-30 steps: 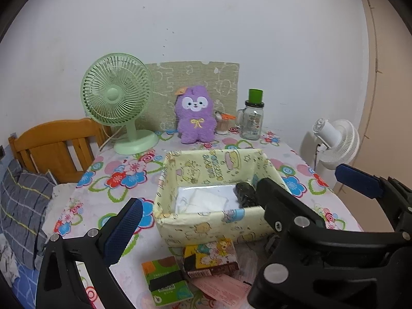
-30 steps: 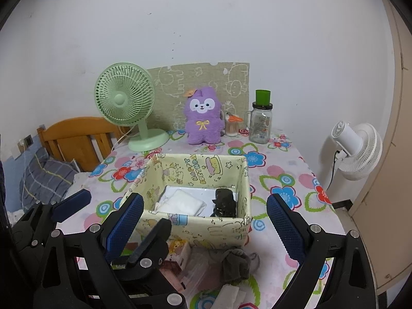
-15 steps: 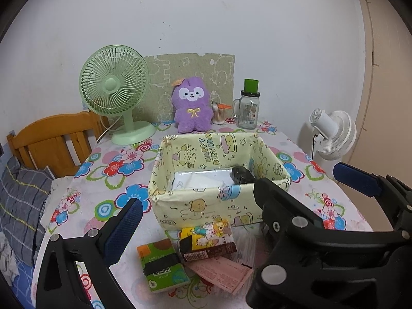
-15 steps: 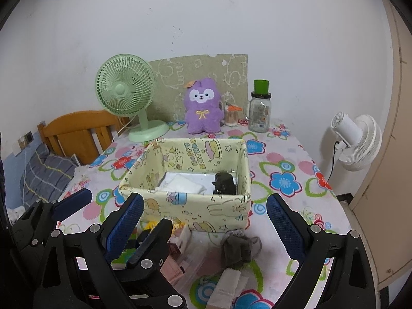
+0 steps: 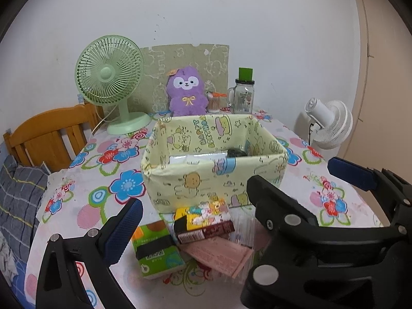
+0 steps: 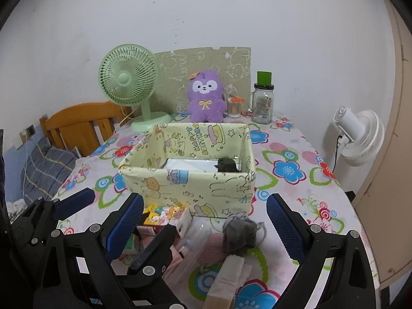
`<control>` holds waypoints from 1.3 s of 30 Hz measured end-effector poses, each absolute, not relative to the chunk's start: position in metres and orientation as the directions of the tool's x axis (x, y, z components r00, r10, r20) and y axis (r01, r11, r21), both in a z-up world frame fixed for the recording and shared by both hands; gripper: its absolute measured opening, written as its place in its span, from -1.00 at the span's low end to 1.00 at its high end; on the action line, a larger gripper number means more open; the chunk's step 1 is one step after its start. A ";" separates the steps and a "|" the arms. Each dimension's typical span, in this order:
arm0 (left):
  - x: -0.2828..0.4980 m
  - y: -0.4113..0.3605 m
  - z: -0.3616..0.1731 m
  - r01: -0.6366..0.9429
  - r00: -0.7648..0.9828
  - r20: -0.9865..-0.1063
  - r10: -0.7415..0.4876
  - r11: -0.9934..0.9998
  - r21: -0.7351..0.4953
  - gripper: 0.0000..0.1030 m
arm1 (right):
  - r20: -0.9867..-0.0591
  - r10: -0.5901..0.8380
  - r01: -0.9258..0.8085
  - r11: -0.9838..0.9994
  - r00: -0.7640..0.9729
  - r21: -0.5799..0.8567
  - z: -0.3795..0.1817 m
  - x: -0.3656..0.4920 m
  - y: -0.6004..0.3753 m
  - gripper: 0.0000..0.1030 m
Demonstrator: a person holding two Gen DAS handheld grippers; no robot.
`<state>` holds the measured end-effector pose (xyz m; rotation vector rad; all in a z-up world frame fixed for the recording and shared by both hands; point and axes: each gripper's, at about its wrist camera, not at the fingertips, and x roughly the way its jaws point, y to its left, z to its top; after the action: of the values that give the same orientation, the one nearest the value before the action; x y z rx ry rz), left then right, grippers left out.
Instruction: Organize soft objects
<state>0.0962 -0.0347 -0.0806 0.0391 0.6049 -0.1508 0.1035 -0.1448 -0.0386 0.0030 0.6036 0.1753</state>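
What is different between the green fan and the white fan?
The green fan stands on the table by the wall; the white fan is beyond the table's right edge. The green fan faces the camera; the white fan faces away, showing its motor housing. Both have round grilles.

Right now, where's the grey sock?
In the right wrist view, the grey sock lies bunched on the floral tablecloth, just in front of the yellow fabric box's right front corner, between the right tool's open fingers.

Box (image 6: 190, 180) open above — packets (image 5: 203, 219) crowd its front.
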 end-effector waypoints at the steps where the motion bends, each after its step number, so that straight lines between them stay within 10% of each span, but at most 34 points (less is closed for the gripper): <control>1: 0.095 -0.035 -0.082 0.155 0.811 -0.571 -0.129 0.988 -0.004 0.99 | -0.562 0.169 -0.168 0.984 0.810 0.054 -0.041 0.102 -0.144 0.90; 39: 0.129 -0.023 -0.139 0.140 0.719 -0.681 -0.139 0.989 -0.054 0.98 | -0.657 0.162 -0.093 0.986 0.736 0.138 -0.099 0.134 -0.161 0.90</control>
<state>0.1291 -0.0230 -0.1388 0.0013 0.7526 -0.1540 0.1341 -0.1610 -0.0990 0.0978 0.7304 0.1403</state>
